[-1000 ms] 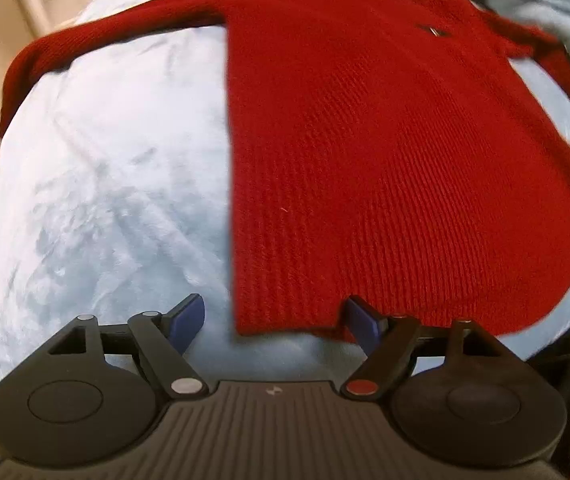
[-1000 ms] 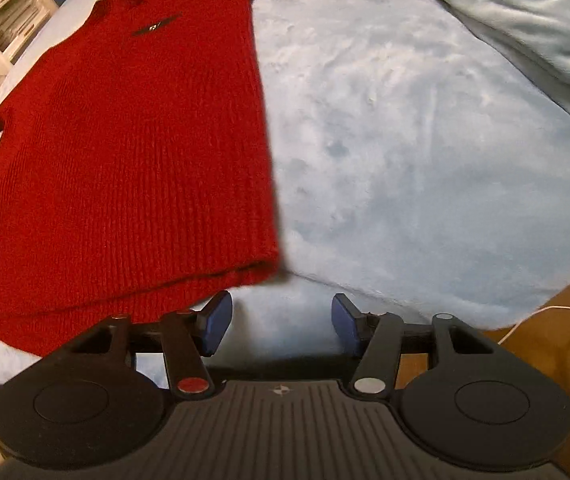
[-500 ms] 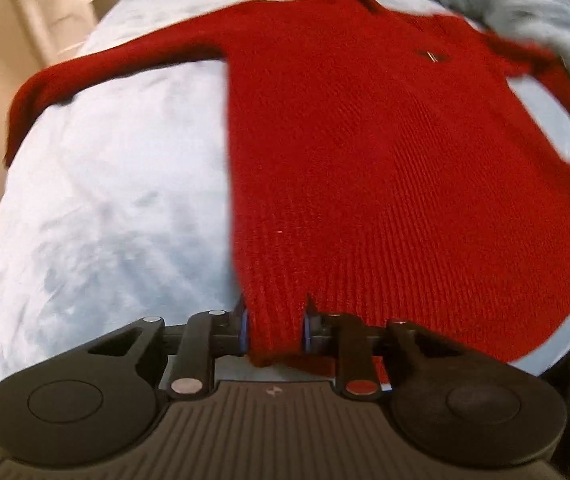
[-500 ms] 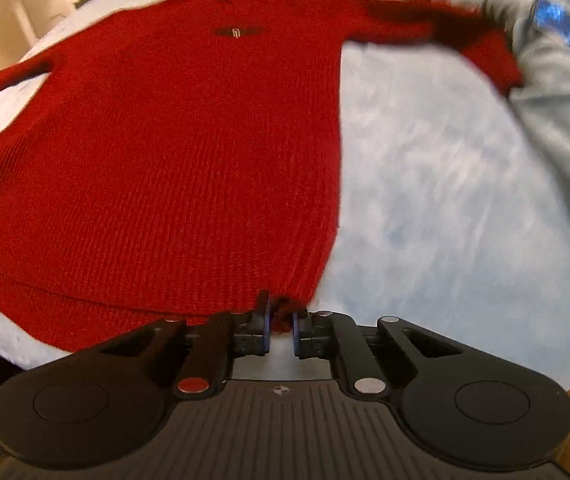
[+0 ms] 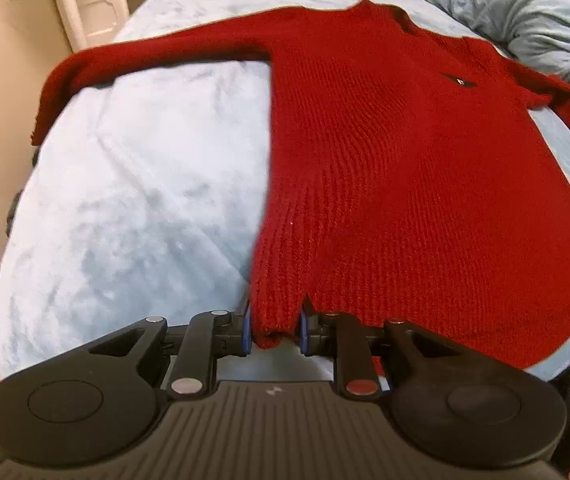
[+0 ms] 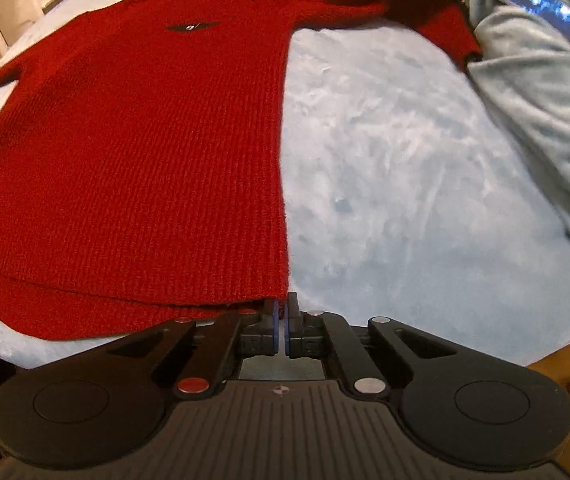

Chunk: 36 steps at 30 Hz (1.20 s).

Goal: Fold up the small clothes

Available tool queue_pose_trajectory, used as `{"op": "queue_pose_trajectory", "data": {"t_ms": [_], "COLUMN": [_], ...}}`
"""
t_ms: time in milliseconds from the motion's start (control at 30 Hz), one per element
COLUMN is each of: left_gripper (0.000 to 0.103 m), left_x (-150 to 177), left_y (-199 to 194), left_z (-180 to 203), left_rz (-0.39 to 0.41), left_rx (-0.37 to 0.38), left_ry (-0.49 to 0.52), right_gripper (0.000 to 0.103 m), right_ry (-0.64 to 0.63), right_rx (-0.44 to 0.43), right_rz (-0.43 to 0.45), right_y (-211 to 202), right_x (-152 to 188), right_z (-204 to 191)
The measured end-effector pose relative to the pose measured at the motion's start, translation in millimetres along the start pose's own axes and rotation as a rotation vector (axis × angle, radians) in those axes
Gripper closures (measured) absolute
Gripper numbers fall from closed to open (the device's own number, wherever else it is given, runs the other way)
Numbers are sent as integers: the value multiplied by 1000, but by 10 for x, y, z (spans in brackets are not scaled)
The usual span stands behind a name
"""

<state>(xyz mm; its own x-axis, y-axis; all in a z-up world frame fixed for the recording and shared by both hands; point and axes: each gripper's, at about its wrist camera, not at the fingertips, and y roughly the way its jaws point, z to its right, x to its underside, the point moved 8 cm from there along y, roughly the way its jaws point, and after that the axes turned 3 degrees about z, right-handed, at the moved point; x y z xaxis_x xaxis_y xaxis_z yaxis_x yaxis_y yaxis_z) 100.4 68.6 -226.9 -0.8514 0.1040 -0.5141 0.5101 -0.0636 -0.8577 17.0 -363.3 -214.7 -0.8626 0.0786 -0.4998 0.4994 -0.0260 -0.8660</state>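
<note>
Pale blue plush bed cover carries the red ribbed knit sweater, flat, collar at 12 o'clock. Left gripper clamps a bunched hem corner. Right gripper jaws clenched on the opposite corner's thin edge; likely slip under lift tension.

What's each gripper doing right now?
Left gripper: shut on the red sweater at a hem corner.
Right gripper: shut on the sweater's other hem corner.

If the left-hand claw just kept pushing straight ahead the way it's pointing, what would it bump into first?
Most likely the red sweater itself: the left gripper is already shut on its hem corner, and the knit stretches away right in front of the fingers, lying over the light blue blanket. Exact depth is hard to judge.
</note>
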Motion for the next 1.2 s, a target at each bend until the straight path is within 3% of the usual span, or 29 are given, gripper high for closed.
{"op": "queue_pose_trajectory", "data": {"t_ms": [167, 300, 333, 400, 567, 733, 833, 900, 1067, 1200], "left_gripper": [71, 42, 38, 26, 23, 17, 2, 0, 1, 1], "left_x": [76, 266, 307, 338, 374, 355, 315, 291, 277, 206], "left_y": [-79, 138, 147, 127, 43, -8, -40, -87, -145, -199], "left_z": [104, 57, 32, 4, 11, 91, 96, 75, 14, -105], "left_rz": [16, -84, -88, -75, -47, -10, 18, 45, 43, 61], "left_rx": [20, 35, 25, 7, -26, -53, -83, -80, -71, -94], "left_ry": [51, 10, 3, 18, 105, 167, 171, 150, 109, 82], "right_gripper": [102, 103, 103, 103, 102, 87, 68, 54, 51, 43], "right_ry": [23, -7, -29, 8, 122, 208, 220, 238, 269, 343], "right_rx": [40, 96, 138, 129, 77, 15, -2, -25, -20, -31], "right_rz": [29, -112, -130, -102, -41, 66, 120, 149, 139, 72], "right_y": [-142, 305, 390, 376, 127, -171, -324, -384, -239, 135], "right_x": [-108, 170, 235, 232, 167, 93, 44, 14, -47, -73], "right_z": [181, 222, 243, 278, 436, 487, 439, 395, 302, 308]}}
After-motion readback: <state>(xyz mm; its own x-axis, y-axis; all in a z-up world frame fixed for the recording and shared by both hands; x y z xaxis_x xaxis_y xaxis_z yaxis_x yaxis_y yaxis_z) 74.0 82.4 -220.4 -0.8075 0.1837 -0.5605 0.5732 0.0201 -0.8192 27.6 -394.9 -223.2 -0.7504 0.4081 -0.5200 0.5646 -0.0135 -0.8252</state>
